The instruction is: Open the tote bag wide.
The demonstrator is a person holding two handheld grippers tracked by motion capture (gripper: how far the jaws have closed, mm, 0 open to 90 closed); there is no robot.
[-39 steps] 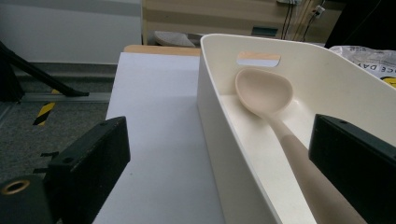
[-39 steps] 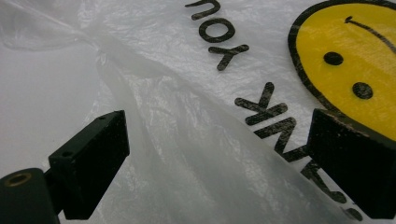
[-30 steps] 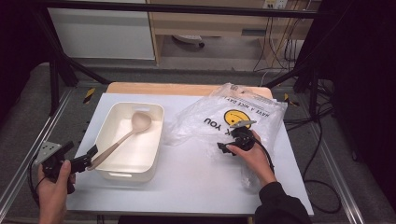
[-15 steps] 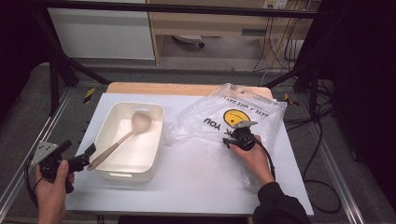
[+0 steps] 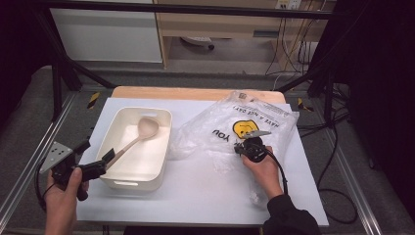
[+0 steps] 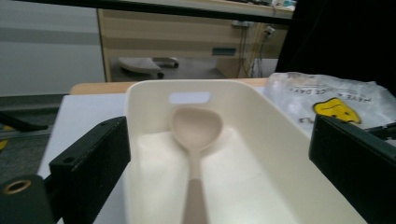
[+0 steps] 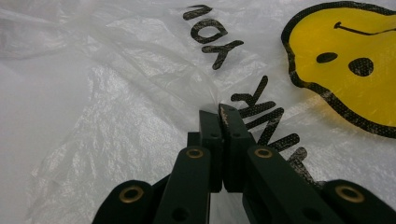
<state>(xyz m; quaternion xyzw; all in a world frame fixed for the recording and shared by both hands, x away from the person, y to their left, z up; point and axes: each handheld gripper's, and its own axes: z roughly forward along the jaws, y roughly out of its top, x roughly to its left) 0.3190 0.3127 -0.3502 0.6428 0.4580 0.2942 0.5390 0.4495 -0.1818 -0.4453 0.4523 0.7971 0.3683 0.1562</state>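
Note:
A cream plastic bin [image 5: 164, 139] sits on the left of the white table. In it lies a beige spoon [image 5: 147, 128], bowl far and handle slanting over the near left rim. My left gripper [image 5: 98, 150] is at that near corner, open, its jaws spread wide on either side of the handle without touching it. In the left gripper view the spoon [image 6: 195, 128] runs up the middle of the bin [image 6: 261, 100]. A clear plastic bag [image 5: 235, 122] with a yellow smiley lies to the right. My right gripper [image 5: 239, 147] [image 7: 219, 115] is shut on a fold of the bag [image 7: 140, 70].
The white tabletop [image 5: 195, 191] has free room in front of the bin and bag. A wooden strip [image 5: 195, 93] runs along the far edge. Metal rails [image 5: 29, 166] flank the table, and cables [image 5: 337, 147] hang at the right.
My left hand has shifted a little at the bin's near left corner. The right gripper stays where it was, on the bag.

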